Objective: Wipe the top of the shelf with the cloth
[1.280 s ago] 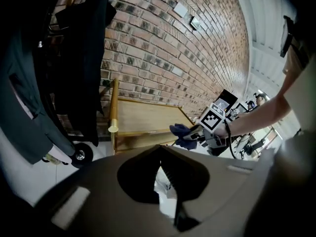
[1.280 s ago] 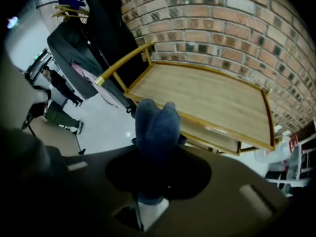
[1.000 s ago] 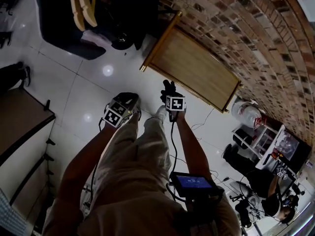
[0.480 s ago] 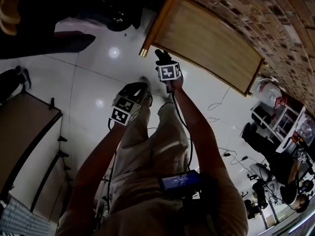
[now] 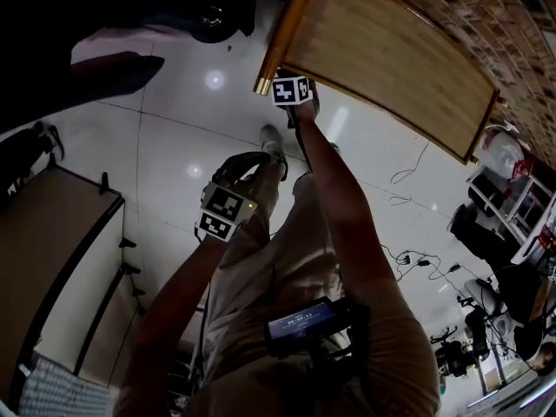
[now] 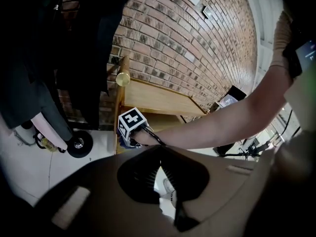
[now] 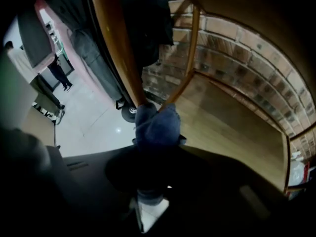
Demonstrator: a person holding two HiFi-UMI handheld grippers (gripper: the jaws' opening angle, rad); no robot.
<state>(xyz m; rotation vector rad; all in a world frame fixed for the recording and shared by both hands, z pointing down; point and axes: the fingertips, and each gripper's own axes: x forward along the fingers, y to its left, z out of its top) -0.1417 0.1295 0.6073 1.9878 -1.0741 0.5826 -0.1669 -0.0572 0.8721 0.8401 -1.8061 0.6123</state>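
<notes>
At left, above the pale floor tiles, the left tongs are held low beside the person's leg. Their jaws are pressed together with nothing between them. Further right, the right tongs are stretched out to the near left corner of the shelf. A blue cloth is clamped in them, bunched by the corner post at the wooden surface's edge. Contact with the wood cannot be told. Brick wall is noted behind.

We are seeing a shiny white floor. A wooden shelf is standing on it. Cables are lying nearby.
</notes>
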